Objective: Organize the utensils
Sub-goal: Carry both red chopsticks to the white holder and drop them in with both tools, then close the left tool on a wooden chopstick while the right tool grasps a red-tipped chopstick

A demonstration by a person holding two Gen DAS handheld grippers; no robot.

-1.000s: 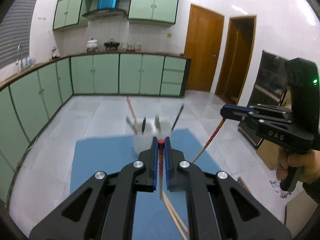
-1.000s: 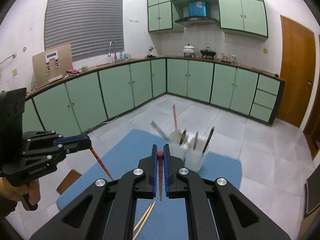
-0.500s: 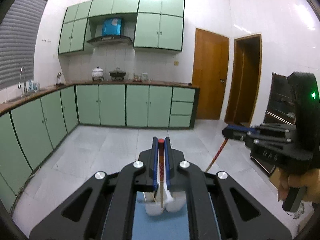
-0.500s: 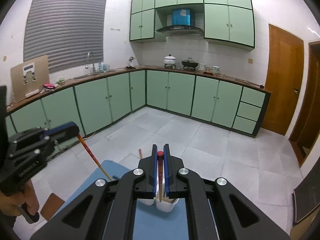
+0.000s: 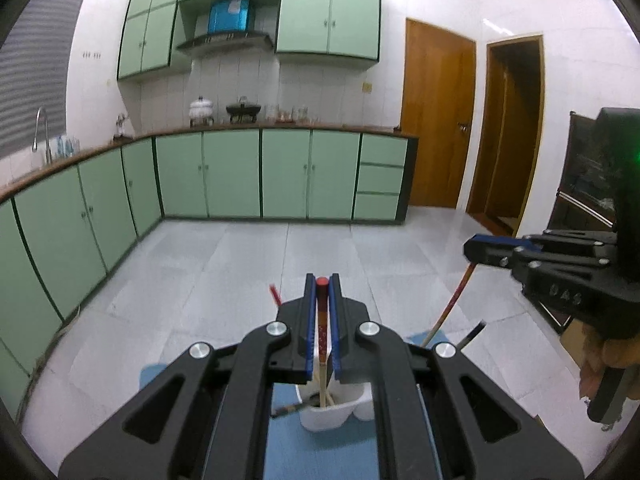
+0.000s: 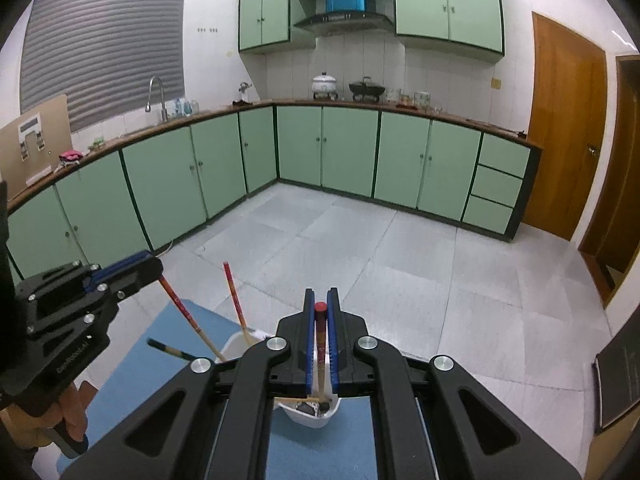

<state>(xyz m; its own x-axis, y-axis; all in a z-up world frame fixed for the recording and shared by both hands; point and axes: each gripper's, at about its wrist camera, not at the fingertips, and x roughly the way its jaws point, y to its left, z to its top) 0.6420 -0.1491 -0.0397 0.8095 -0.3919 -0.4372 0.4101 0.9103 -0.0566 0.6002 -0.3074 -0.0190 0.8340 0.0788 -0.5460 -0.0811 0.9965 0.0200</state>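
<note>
Chopsticks, one per gripper. Left gripper [image 5: 322, 280]: jaws pressed on a red-topped chopstick [image 5: 322, 332], long axis running near-to-far up the gap, red end at the fingertips, pale wooden end dipping into the white holder [image 5: 326, 418] below. Right gripper [image 6: 321, 304]: jaws opening, a second red-topped chopstick [image 6: 320, 344] between the blue pads, which still sit against it; same orientation, lower tip inside the white holder [image 6: 308, 416].

Surroundings: holder stands on a blue mat [image 5: 320, 452] on a grey tiled floor. Holder is smooth white plastic with rounded lobes. Already in it: a red-and-tan chopstick [image 6: 236, 300] leaning up and left, and a dark-handled utensil [image 6: 168, 350] slanting out to the left. In the right wrist view the left gripper's body crowds the left side with its chopstick angled down toward the holder; in the left wrist view the right gripper [image 5: 476, 250] sits at right, its stick [image 5: 452, 304] slanting down-left. Both black gripper frames hide most of the holder rim.

Far background: green cabinet doors [image 6: 348, 148] under a brown counter, brown wooden door [image 5: 436, 116] at right, slatted shutter [image 6: 104, 40] at left.
</note>
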